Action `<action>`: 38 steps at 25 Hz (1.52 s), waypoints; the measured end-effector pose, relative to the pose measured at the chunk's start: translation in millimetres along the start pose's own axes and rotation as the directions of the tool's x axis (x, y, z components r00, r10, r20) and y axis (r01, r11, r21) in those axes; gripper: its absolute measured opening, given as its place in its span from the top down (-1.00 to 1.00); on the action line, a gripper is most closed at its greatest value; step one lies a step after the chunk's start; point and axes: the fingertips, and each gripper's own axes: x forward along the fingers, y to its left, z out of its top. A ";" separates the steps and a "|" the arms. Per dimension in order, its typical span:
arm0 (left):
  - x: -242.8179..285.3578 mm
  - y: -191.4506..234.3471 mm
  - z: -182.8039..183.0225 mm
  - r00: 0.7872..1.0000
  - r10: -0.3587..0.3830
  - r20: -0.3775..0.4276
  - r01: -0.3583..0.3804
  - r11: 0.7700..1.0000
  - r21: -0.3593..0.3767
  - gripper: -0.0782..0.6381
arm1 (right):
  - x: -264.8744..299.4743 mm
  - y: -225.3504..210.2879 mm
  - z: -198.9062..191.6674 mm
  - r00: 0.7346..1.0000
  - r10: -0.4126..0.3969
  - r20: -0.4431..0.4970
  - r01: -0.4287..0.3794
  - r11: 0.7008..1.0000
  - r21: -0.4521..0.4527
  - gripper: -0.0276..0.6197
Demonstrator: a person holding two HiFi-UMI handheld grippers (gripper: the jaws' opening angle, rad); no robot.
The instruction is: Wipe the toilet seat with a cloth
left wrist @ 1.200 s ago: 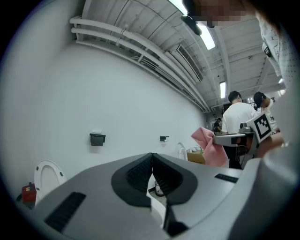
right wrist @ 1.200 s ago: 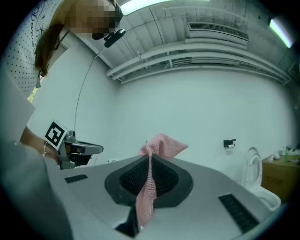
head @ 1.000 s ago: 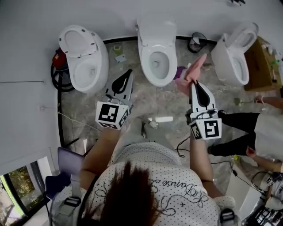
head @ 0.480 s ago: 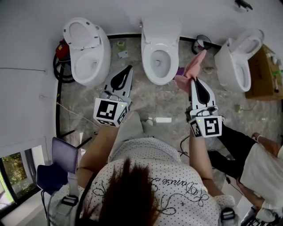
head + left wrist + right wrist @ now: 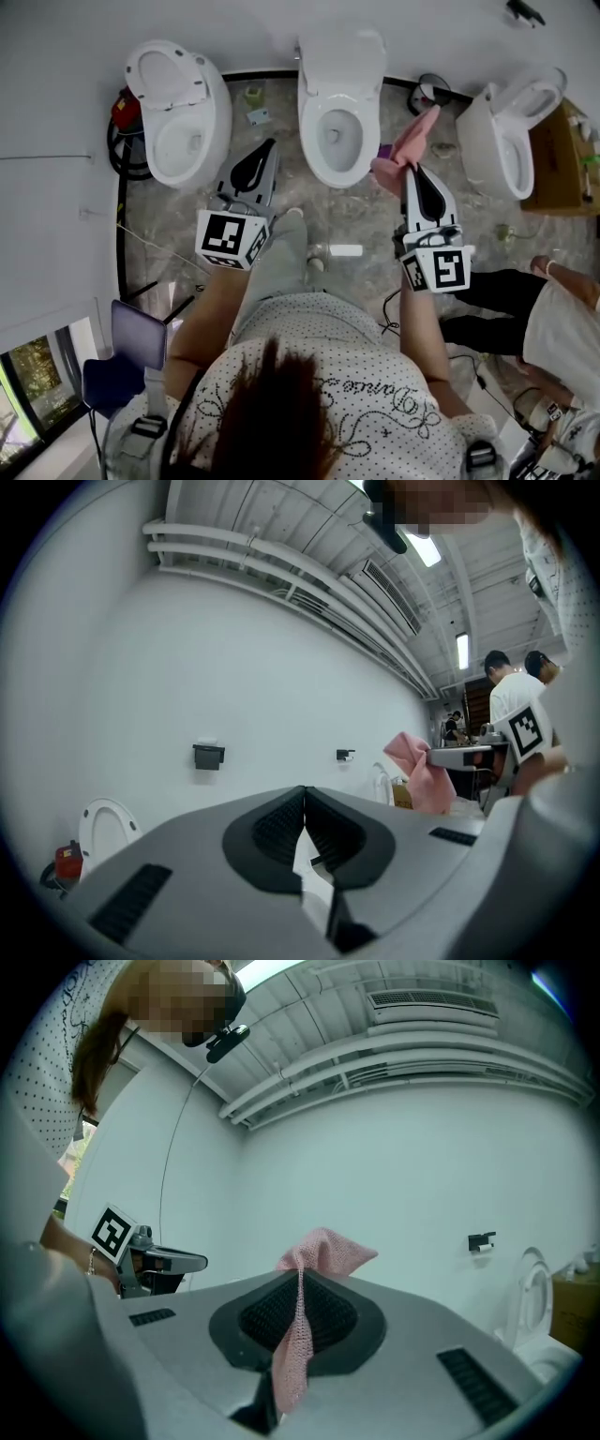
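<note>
A white toilet (image 5: 338, 94) with its seat (image 5: 316, 150) down stands at the middle of the far wall in the head view. My right gripper (image 5: 413, 171) is shut on a pink cloth (image 5: 407, 148), held in the air to the right of that toilet's bowl. From the right gripper view the cloth (image 5: 307, 1283) sticks up between the jaws of that gripper (image 5: 300, 1274). My left gripper (image 5: 270, 148) hangs left of the bowl, shut with nothing in it. Its jaws meet in the left gripper (image 5: 304, 799) view, where the cloth (image 5: 420, 769) shows at the right.
A second toilet (image 5: 183, 108) with its lid up stands at the left, a third (image 5: 511, 127) at the right beside a cardboard box (image 5: 561, 155). Small litter lies on the marble floor (image 5: 356, 220). Another person (image 5: 553, 319) sits at the right. A chair (image 5: 131, 352) is at lower left.
The view has shifted slightly against the floor and toilets. Both grippers keep their hold and their places relative to each other. The person at the right has moved.
</note>
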 end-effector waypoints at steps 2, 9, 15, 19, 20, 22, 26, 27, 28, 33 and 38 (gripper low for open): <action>18.0 15.2 -4.7 1.000 -0.011 -0.006 0.011 1.000 -0.007 0.77 | 20.2 -5.1 -3.1 1.000 -0.011 -0.006 0.010 1.000 -0.003 0.84; 91.2 73.9 -8.3 0.997 -0.077 -0.002 0.077 0.997 -0.017 0.77 | 108.1 -26.0 -8.2 0.999 -0.050 -0.017 0.050 0.999 -0.020 0.84; 145.5 112.6 -7.5 0.991 -0.136 -0.005 0.136 0.990 -0.025 0.77 | 156.0 -43.4 -6.3 0.992 -0.121 -0.021 0.121 0.993 -0.015 0.84; 172.0 127.3 -8.2 0.990 -0.143 -0.011 0.143 0.989 -0.041 0.77 | 174.4 -56.5 -13.8 0.989 -0.141 -0.052 0.141 0.990 -0.003 0.84; 177.4 129.7 -9.5 0.990 -0.142 -0.013 0.142 0.989 -0.044 0.77 | 178.9 -60.3 -15.9 0.988 -0.141 -0.059 0.141 0.990 -0.004 0.84; 186.1 132.0 -15.1 0.990 -0.139 -0.024 0.138 0.989 -0.054 0.77 | 185.7 -68.0 -20.8 0.988 -0.139 -0.072 0.140 0.990 -0.001 0.84; 205.2 133.9 -30.1 0.992 -0.120 -0.050 0.116 0.991 -0.064 0.77 | 201.7 -87.9 -34.2 0.989 -0.115 -0.087 0.117 0.993 0.012 0.84; 212.0 135.4 -31.9 0.993 -0.108 -0.055 0.104 0.993 -0.063 0.77 | 208.8 -94.4 -37.1 0.991 -0.101 -0.091 0.103 0.995 0.015 0.84; 219.5 137.1 -33.0 0.994 -0.094 -0.060 0.090 0.994 -0.064 0.77 | 216.5 -101.3 -39.4 0.992 -0.086 -0.095 0.088 0.996 0.019 0.84; 258.0 138.0 -37.4 0.997 -0.022 -0.075 0.017 0.997 -0.069 0.77 | 250.2 -142.3 -43.0 0.996 -0.004 -0.094 0.007 1.000 0.021 0.84; 298.3 138.8 -27.5 0.997 0.050 -0.065 -0.054 0.997 -0.060 0.77 | 280.6 -193.7 -42.2 0.994 0.062 -0.087 -0.061 0.998 0.017 0.84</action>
